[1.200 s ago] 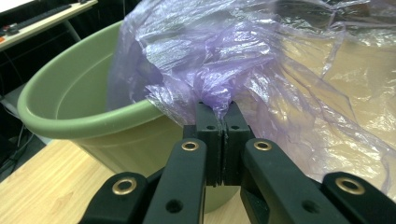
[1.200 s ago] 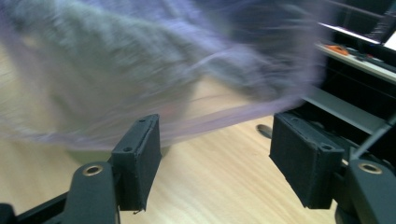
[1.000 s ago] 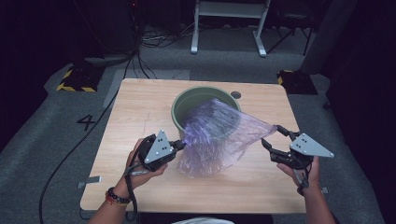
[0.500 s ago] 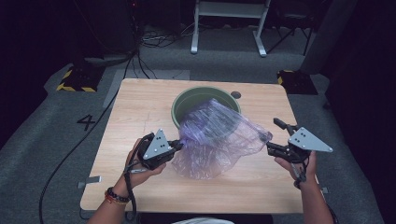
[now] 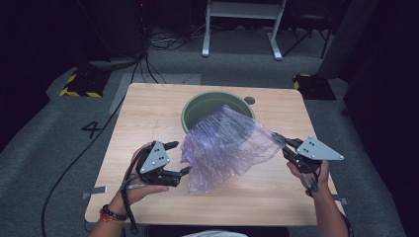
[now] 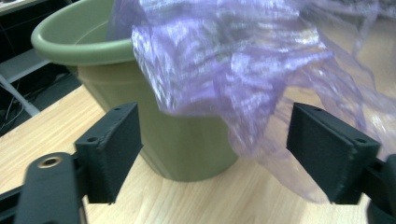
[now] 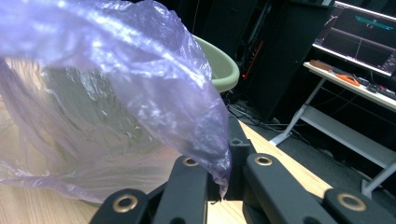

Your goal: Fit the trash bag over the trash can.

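A crinkled, see-through purple plastic bag (image 5: 225, 145) drapes from the rim of a green bucket (image 5: 197, 106) down onto the wooden table (image 5: 143, 113). My left gripper (image 5: 180, 158) is open at the bag's left edge. In the left gripper view its jaws stand wide apart, with the bag (image 6: 233, 60) and the bucket (image 6: 163, 144) beyond them. My right gripper (image 5: 279, 140) is shut on the bag's right corner and holds it stretched above the table. The right gripper view has that corner of the bag (image 7: 116, 84) pinched at the right gripper (image 7: 219, 184), and the bucket rim (image 7: 224, 70) behind.
A small round hole (image 5: 249, 100) is in the table behind the bucket. On the floor beyond the table are a white metal stand (image 5: 242, 29), cables and two yellow-black blocks (image 5: 79, 84). A "4" (image 5: 91, 129) marks the floor at left.
My right gripper has lifted the bag's corner and drawn it slightly inward. The left gripper's jaws have spread and now stand just off the bag's edge.
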Demonstrator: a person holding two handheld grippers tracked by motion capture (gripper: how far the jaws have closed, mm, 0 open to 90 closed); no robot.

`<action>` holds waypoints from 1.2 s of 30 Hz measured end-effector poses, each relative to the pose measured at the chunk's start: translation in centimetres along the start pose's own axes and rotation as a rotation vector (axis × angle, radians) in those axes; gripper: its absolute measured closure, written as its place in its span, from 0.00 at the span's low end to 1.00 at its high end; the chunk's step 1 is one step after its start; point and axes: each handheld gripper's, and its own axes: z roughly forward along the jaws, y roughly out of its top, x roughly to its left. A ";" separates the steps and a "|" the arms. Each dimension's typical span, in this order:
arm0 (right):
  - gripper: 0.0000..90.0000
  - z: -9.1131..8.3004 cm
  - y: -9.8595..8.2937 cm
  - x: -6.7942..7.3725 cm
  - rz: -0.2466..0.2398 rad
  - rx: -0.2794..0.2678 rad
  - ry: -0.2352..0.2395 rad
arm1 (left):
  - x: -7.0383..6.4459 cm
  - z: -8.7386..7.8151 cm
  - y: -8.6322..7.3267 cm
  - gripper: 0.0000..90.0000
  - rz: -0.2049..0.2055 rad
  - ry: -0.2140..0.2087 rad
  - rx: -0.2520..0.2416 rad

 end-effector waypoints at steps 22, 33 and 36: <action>1.00 0.2 -0.1 0.8 -0.020 0.034 0.002 | -5.0 -0.2 0.1 0.17 0.018 0.003 0.010; 1.00 0.2 0.0 1.1 -0.030 0.037 0.019 | -6.6 0.9 1.6 0.38 0.067 -0.008 0.004; 1.00 0.2 0.1 1.2 -0.037 0.035 0.024 | -5.8 1.1 1.6 0.57 0.047 -0.008 -0.003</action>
